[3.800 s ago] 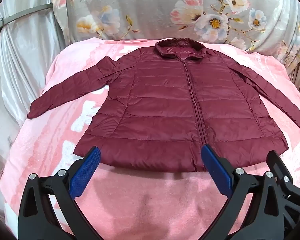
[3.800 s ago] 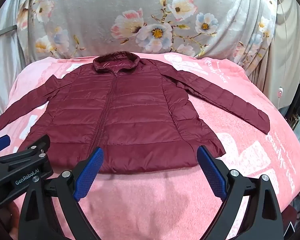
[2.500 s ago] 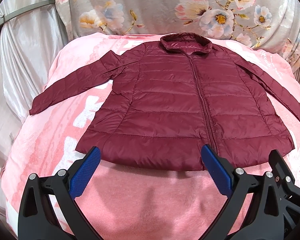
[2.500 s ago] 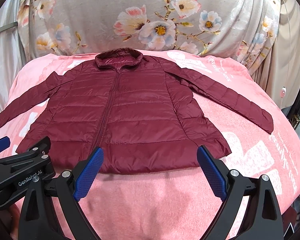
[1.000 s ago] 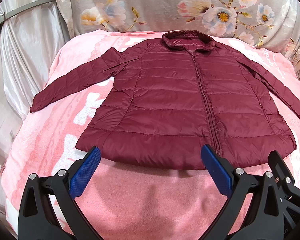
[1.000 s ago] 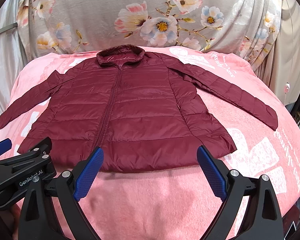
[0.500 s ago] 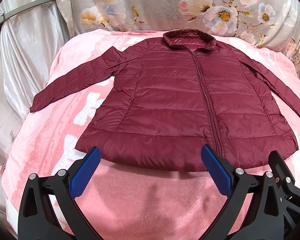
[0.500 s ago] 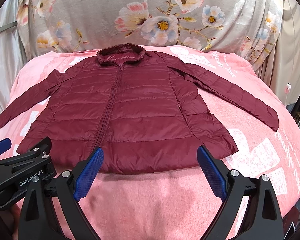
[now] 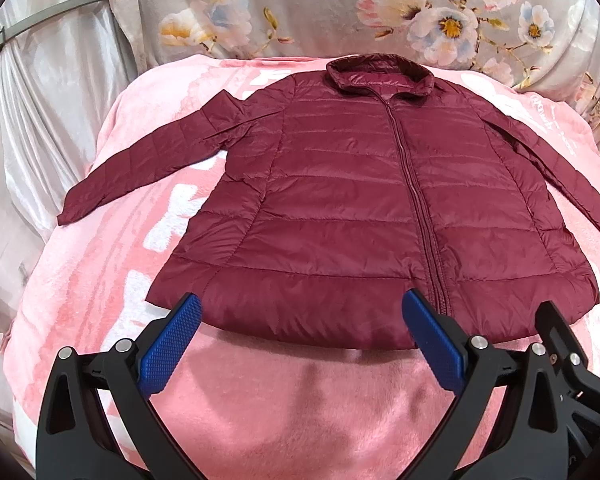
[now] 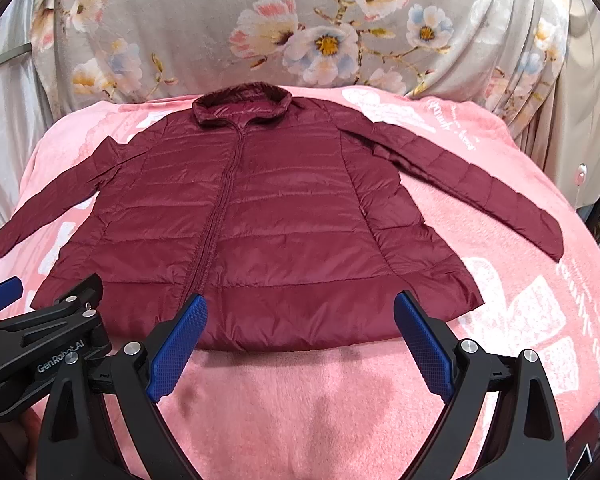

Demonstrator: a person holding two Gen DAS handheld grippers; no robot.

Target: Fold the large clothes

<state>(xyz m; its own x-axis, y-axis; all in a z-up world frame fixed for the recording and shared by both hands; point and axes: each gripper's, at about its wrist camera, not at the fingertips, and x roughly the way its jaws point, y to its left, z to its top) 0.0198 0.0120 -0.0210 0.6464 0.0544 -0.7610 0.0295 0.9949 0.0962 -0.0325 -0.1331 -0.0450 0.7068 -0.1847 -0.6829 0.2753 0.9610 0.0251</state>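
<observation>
Left gripper (image 9: 300,334): black frame, blue textured pads, jaws spread wide, holding nothing; it hovers over bare blanket just short of the jacket hem, its pads lining up with the hem's left half and the zip.

Right gripper (image 10: 300,334): same build, jaws likewise wide apart and empty; it hovers just short of the jacket hem, toward the hem's right half. The two tools sit side by side, each showing at the edge of the other's view.

Blanket (image 10: 300,412): pink plush with white printed patches and lettering, spread under the whole jacket and reaching out past both cuffs.

Jacket (image 9: 364,208): dark red quilted puffer, lying flat and face up on the blanket, zip closed from hem to collar. Hem nearest the grippers, collar (image 10: 242,106) at the far end. Left sleeve (image 9: 148,164) stretched out and angled toward the near left of the body; right sleeve (image 10: 468,178) stretched out toward the near right. Neither gripper touches the garment.

Floral cloth (image 10: 260,20): grey with pink and white blossoms, hanging upright just beyond the jacket's collar.

Plain pale drape (image 9: 40,100): hangs beyond the jacket's left cuff.
</observation>
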